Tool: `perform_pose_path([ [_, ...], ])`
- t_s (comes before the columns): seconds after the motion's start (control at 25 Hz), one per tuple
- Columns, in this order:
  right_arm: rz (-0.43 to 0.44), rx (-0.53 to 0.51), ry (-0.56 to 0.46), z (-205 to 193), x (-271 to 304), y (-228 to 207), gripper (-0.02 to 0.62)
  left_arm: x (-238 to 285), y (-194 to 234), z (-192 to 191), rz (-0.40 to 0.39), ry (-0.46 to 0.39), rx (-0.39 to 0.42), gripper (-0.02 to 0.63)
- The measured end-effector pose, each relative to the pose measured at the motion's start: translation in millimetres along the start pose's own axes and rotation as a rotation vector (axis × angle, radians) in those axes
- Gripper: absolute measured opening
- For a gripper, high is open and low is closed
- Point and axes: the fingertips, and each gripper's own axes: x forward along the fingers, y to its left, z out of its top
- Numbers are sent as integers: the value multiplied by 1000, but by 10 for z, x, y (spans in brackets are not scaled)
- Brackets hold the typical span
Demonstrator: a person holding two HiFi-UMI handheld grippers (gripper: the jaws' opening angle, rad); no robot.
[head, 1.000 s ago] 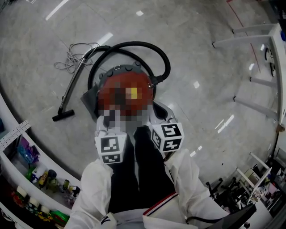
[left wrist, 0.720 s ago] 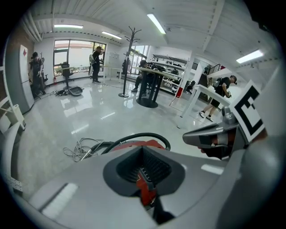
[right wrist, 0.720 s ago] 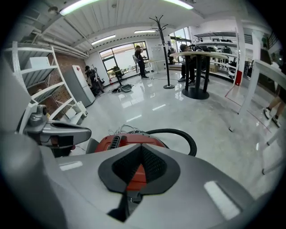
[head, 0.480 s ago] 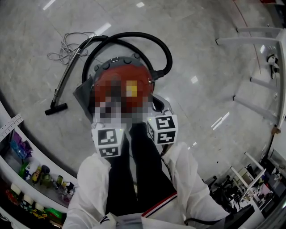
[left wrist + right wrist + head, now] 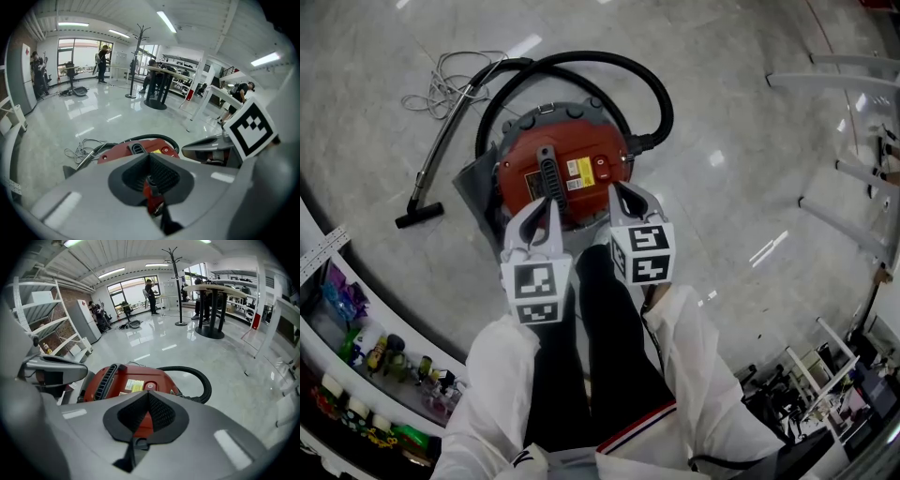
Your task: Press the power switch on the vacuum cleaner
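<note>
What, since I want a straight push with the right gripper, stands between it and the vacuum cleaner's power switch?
Nothing visible does. The power switch shows bare on the vacuum cleaner's red top just beyond the shut right gripper; the hose curls away to the side, off that line.

The grey floor (image 5: 750, 169) bears a red vacuum cleaner (image 5: 572, 169), black hose (image 5: 661, 103) and cable (image 5: 441, 89)
</note>
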Motion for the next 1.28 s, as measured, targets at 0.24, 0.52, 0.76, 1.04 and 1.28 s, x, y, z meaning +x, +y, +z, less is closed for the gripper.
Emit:
perform_pose_path([
  [0.24, 0, -13, 14, -36, 140, -48, 0, 25, -5, -34, 0, 4, -4, 0],
  [0.52, 14, -24, 35, -65, 220, -29, 0, 56, -5, -3, -4, -1, -5, 0],
  [0.76, 9, -18, 58, -134, 274, -39, 0, 70, -6, 25, -10, -3, -2, 0],
  [1.04, 13, -16, 55, -140, 273, -40, 2, 90, -30, 22, -16, -3, -2, 0],
  [1.28, 8, -21, 64, -146, 280, -42, 1, 93, -62, 33, -23, -5, 0, 0],
])
